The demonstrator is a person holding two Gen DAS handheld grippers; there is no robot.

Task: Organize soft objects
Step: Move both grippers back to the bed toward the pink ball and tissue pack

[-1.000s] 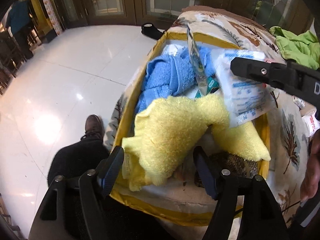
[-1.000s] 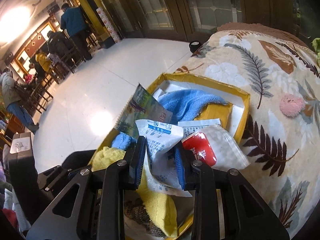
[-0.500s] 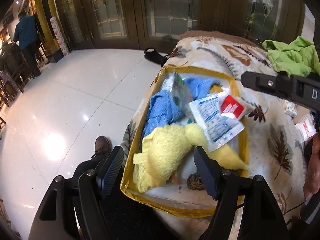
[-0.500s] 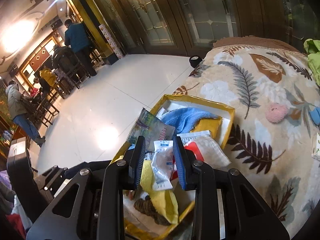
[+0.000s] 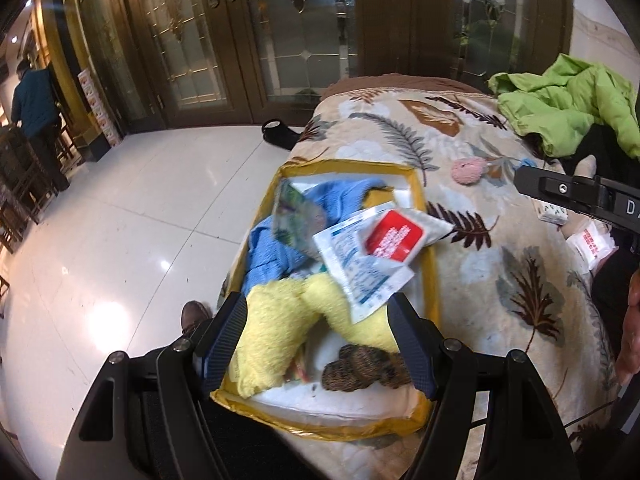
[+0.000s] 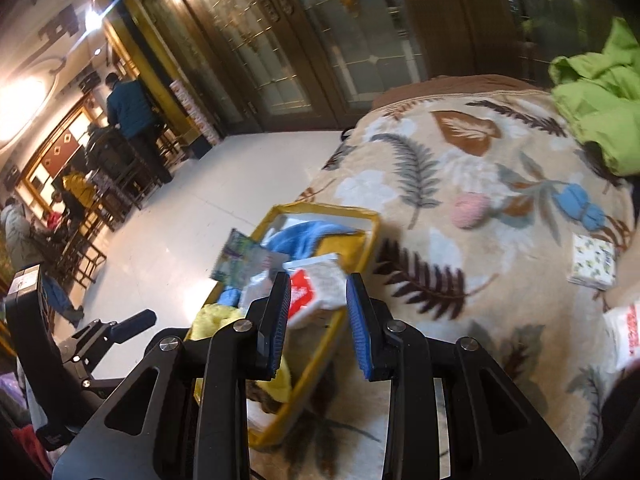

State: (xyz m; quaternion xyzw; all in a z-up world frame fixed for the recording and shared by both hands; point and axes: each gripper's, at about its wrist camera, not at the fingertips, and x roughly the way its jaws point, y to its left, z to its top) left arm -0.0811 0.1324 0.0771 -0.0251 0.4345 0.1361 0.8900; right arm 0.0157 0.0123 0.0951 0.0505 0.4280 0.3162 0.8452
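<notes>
Overhead, both grippers, left (image 5: 318, 344) and right (image 6: 316, 318), empty, jaws apart; green jacket (image 5: 568, 100), pink puff (image 5: 467, 170) beyond yellow box (image 5: 434, 280)

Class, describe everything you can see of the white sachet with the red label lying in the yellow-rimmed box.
The white sachet with the red label is a flat, soft-looking plastic packet with white print on the label. It lies tilted on top of the pile, resting on a white printed packet, one corner overhanging the yellow-rimmed box. No gripper touches it.
</notes>
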